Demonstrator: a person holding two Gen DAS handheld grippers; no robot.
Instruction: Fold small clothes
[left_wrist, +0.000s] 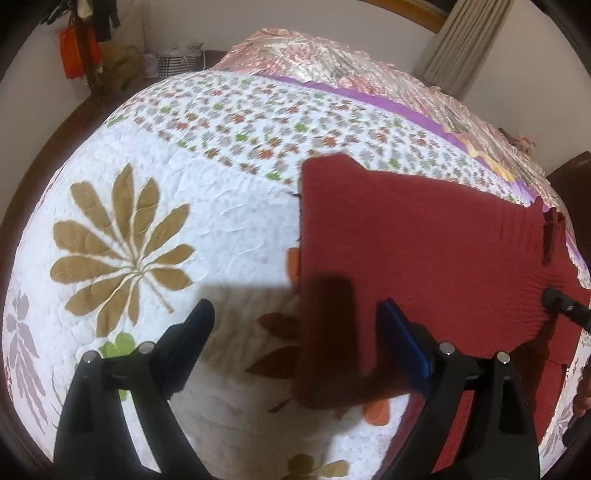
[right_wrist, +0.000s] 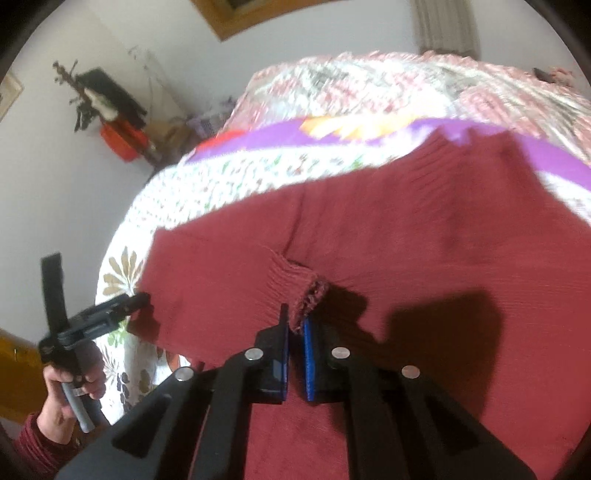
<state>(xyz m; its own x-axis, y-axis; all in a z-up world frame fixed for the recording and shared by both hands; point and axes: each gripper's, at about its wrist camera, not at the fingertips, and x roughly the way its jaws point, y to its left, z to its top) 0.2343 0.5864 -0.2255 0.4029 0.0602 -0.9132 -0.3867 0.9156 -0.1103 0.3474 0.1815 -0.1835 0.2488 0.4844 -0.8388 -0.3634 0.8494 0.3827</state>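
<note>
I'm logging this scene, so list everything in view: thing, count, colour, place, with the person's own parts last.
sweater: one, dark red knit, spread on the bed, a ribbed cuff pinched up.
quilt: one, white with leaf prints and a purple band, covering the bed under the sweater.
bedspread: one, pink patterned, at the far end of the bed.
curtain: one, beige, far right corner.
orange bag: one, hanging in the far left corner.
picture frame: one, wooden, on the far wall.
left claw: one, black with blue pads, open over the sweater's left edge.
right claw: one, black with blue pads, shut on the cuff.
hand: one, in a dark red sleeve, holding the left claw's handle.
</note>
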